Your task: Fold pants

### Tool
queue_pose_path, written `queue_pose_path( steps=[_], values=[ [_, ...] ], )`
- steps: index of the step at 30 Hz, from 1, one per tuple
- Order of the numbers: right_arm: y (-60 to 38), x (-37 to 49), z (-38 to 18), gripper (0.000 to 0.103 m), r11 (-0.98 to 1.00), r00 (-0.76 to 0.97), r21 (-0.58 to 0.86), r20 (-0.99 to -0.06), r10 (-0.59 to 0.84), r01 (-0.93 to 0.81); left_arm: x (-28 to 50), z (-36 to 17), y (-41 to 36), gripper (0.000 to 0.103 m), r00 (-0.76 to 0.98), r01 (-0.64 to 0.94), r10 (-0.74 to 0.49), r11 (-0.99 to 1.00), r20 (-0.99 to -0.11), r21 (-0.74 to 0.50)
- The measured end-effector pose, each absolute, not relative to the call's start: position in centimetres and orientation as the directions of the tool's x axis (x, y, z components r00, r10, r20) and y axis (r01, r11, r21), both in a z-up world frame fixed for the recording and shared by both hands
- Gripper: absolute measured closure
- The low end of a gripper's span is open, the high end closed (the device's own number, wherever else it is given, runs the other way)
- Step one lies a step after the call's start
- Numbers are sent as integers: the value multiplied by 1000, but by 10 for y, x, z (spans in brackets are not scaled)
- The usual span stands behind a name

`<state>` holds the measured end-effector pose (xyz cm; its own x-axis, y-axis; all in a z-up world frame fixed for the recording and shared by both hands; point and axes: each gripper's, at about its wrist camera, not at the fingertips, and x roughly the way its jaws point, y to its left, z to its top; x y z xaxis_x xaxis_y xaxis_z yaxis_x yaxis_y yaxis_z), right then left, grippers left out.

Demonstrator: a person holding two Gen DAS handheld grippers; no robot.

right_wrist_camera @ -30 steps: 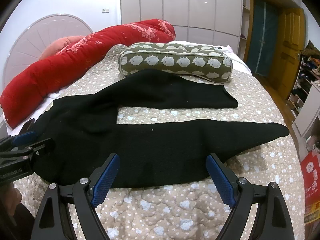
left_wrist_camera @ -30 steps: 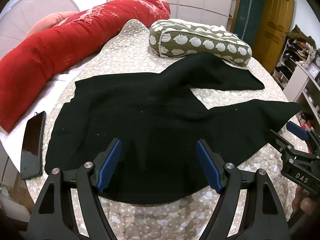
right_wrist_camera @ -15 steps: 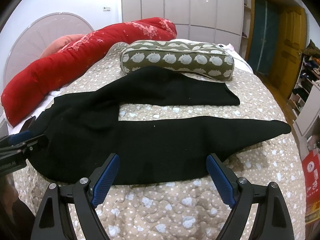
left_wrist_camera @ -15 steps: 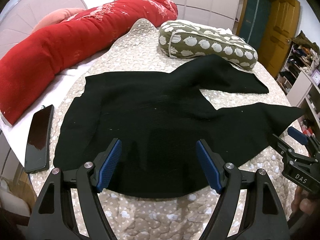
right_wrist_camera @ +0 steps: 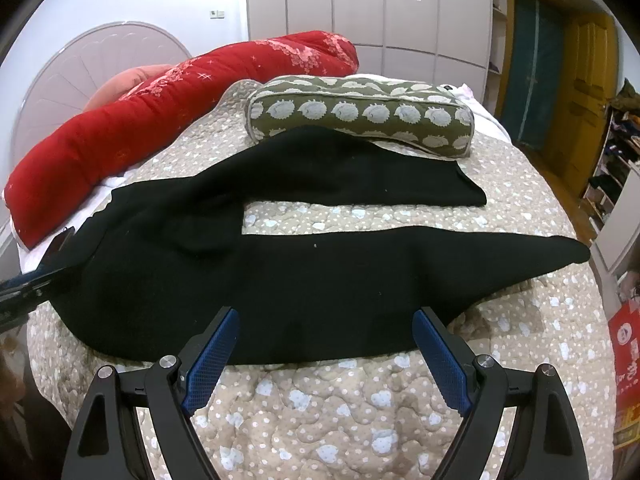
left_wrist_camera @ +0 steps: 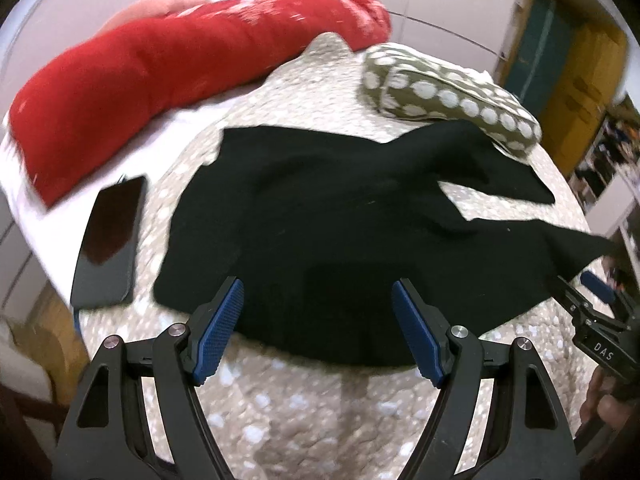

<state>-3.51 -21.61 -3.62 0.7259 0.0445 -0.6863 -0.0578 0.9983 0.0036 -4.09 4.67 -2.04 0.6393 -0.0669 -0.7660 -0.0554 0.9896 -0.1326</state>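
Phone (left_wrist_camera: 107, 242) now nearer knit pants (left_wrist_camera: 360, 232)

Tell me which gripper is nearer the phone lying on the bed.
Left. The left gripper hovers over the pants' waist end, beside the phone. The right gripper is over the leg, farther away.

Left wrist view motion-blurred throughout, red bolster (left_wrist_camera: 160, 92) far beyond the left claw (left_wrist_camera: 318, 330) smeared, right claw (left_wrist_camera: 600, 320) cut by the right edge, shelf clutter (left_wrist_camera: 600, 152) far right unreadable, far pant leg (right_wrist_camera: 360, 172) partly hiding the patterned cushion's (right_wrist_camera: 360, 114) base
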Motion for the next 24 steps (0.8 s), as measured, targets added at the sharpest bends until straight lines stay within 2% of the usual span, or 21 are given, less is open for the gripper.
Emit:
queue_pose_path(
  steps=[8,14,18,19,20,21,22,24],
  values=[
    [-237,-35,-45,16,999,699,42,-714,44,-20,-56,-42,93,26,620,-224,-52,945,-783,-240],
    [-272,-40,-56,16,993,680,102,-733,37,56,-38,-68,95,25,583,-247,-142,907,-800,-341],
    [-297,-43,-65,16,980,667,171,-742,60,102,-24,-66,91,25,606,-211,-157,914,-780,-347],
    [-306,-44,-68,16,973,663,200,-745,72,119,-18,-65,91,34,612,-194,-179,910,-770,-366],
    [-311,-44,-70,16,967,658,217,-749,75,137,-13,-65,91,55,612,-191,-179,912,-770,-363],
    [-319,-44,-73,16,957,657,244,-749,83,156,-6,-66,90,65,604,-190,-167,919,-780,-344],
    [-327,-43,-76,16,946,658,272,-748,94,175,3,-67,89,72,591,-184,-160,928,-791,-325],
    [-336,-41,-79,17,930,669,317,-734,115,188,13,-68,90,78,589,-167,-172,930,-790,-327]
  ],
)
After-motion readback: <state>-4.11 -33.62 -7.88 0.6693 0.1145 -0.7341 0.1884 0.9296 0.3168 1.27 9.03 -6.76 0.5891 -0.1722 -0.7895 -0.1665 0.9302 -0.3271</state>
